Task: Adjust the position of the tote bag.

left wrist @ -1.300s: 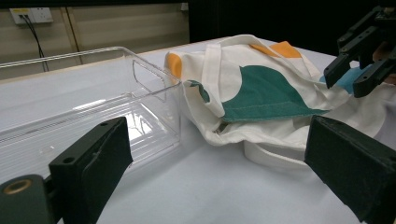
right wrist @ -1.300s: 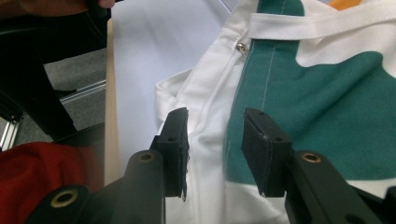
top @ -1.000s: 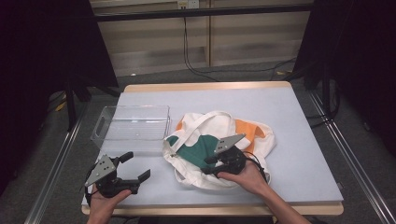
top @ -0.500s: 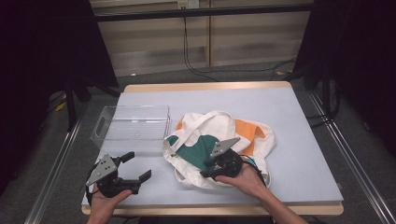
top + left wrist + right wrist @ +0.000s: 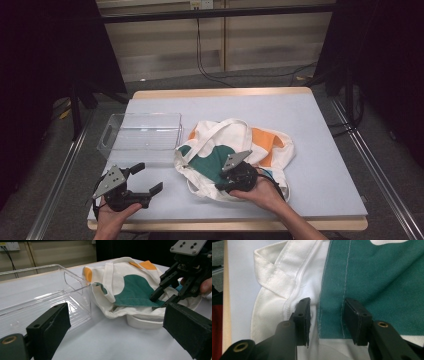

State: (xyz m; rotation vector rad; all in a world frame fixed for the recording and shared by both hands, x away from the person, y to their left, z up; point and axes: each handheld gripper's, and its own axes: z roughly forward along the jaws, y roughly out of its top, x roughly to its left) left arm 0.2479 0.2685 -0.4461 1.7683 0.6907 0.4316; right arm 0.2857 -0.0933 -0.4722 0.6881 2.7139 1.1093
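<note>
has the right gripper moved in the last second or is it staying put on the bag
Yes, slightly. In the high view the right gripper has slid toward the person's edge of the table and a little left, over the tote bag.

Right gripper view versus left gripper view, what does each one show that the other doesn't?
Right gripper view: close-up stitching on the bag's green patch, its seam between the right tool's open jaws. Left gripper view: the clear plastic bin, the bag's orange patches, the left tool's wide-open jaws. Shared: the white bag, the table.
</note>
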